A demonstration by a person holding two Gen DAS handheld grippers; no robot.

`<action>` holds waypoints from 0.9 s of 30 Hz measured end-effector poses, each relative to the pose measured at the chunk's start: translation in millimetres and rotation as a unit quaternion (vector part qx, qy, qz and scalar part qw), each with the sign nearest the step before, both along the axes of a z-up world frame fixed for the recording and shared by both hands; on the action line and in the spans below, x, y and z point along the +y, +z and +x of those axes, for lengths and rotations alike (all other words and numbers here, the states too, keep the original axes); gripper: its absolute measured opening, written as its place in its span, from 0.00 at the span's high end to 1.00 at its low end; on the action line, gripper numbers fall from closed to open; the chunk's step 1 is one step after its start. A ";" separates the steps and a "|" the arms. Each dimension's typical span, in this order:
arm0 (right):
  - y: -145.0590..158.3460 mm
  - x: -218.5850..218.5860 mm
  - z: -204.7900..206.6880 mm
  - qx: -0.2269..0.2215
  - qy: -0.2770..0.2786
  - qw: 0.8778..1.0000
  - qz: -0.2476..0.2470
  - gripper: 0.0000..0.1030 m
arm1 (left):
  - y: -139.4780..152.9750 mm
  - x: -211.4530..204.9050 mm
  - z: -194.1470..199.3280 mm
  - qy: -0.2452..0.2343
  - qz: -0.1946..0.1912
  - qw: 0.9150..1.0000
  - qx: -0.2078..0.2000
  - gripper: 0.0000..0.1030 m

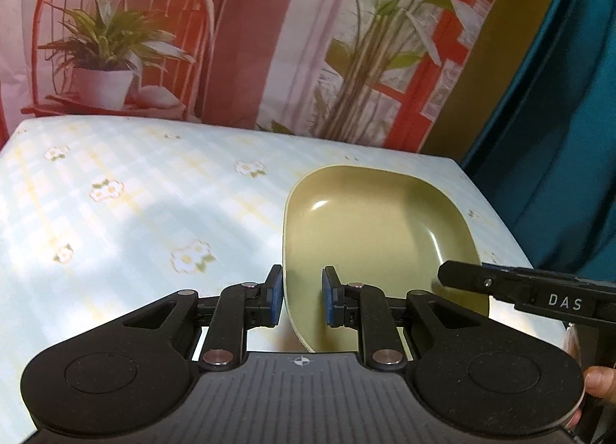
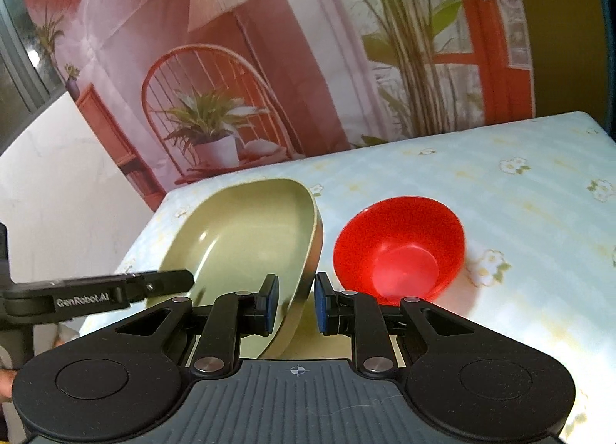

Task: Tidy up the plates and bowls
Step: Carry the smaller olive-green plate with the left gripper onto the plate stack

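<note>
Wide bare tablecloth (image 1: pixel 127 213) left of the green plate (image 1: pixel 369 228); on its right the red bowl (image 2: pixel 400 247) sits just beside, more open cloth past it.

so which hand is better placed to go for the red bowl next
Right. The red bowl sits just beyond the right tool, though both tools are shut on the green plate, which would need setting down first.

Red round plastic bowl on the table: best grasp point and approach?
Pinch the red round plastic bowl by its thin rim, one finger inside and one outside, coming from above on the near side. It sits upright and open, wall flaring, likely too wide to span.
</note>
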State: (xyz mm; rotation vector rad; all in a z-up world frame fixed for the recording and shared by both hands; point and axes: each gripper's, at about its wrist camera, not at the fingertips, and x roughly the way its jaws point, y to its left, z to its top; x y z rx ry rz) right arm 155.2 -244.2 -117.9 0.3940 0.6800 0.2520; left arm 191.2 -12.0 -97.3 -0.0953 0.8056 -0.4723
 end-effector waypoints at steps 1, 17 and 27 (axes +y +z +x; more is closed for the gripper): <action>0.6 -1.2 -4.8 -0.001 -0.002 1.000 -0.003 0.81 | -1.0 -1.4 -2.6 -0.004 -0.001 1.000 0.001 0.80; -28.3 -11.9 -59.2 0.030 -0.023 0.998 -0.051 0.79 | -24.4 -32.9 -23.6 -0.061 0.029 0.998 -0.003 0.80; -37.2 -12.6 -61.6 0.044 -0.021 0.997 -0.061 0.78 | -34.7 -35.0 -23.9 -0.067 0.040 0.997 0.004 0.80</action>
